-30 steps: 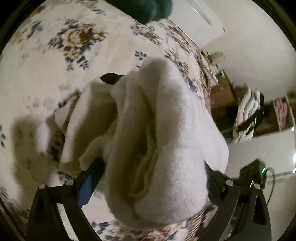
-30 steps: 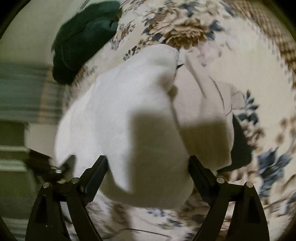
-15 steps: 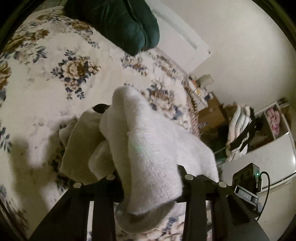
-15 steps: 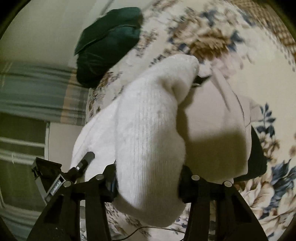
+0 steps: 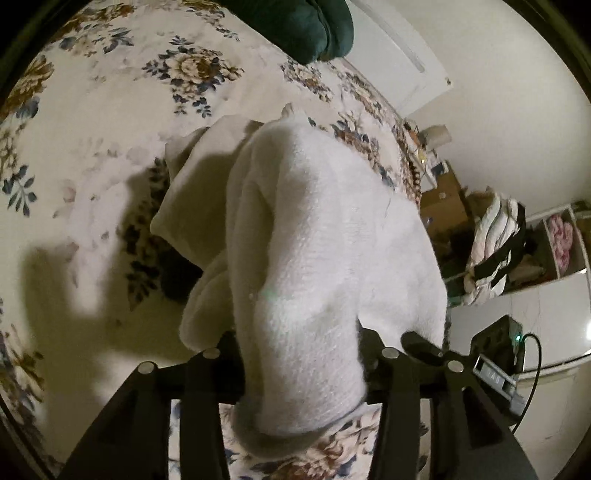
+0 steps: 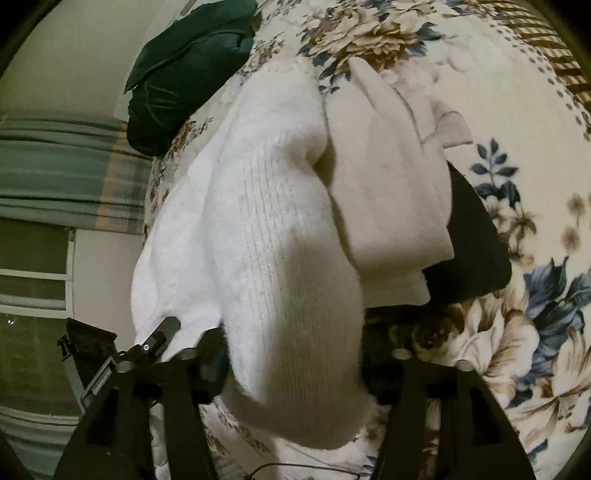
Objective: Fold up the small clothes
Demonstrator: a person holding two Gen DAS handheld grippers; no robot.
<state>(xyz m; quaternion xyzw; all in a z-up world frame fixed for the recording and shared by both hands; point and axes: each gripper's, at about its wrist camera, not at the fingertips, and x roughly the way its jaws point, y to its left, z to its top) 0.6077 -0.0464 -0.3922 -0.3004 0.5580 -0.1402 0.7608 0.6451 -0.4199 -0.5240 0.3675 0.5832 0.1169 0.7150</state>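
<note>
A thick white sock (image 5: pixel 314 266) is held up over the floral bedspread (image 5: pixel 92 122). My left gripper (image 5: pixel 299 358) is shut on one end of it. My right gripper (image 6: pixel 295 354) is shut on the other end of the white sock (image 6: pixel 280 258). A second, cream sock (image 5: pixel 195 192) hangs beside it, also in the right wrist view (image 6: pixel 391 177). A black garment (image 6: pixel 469 240) lies on the bedspread (image 6: pixel 517 92) under the cream sock. The fingertips of both grippers are hidden by the sock.
A dark green pillow (image 5: pixel 303 26) lies at the head of the bed, also in the right wrist view (image 6: pixel 184 70). Beyond the bed's edge stand boxes (image 5: pixel 439 199), a striped bundle (image 5: pixel 491 247) and white shelves (image 5: pixel 561 251). A striped curtain (image 6: pixel 62 170) hangs at left.
Both grippers went from open around the white sock to shut on it. The sock has been lifted, and the view has tipped up toward the pillow and room.
</note>
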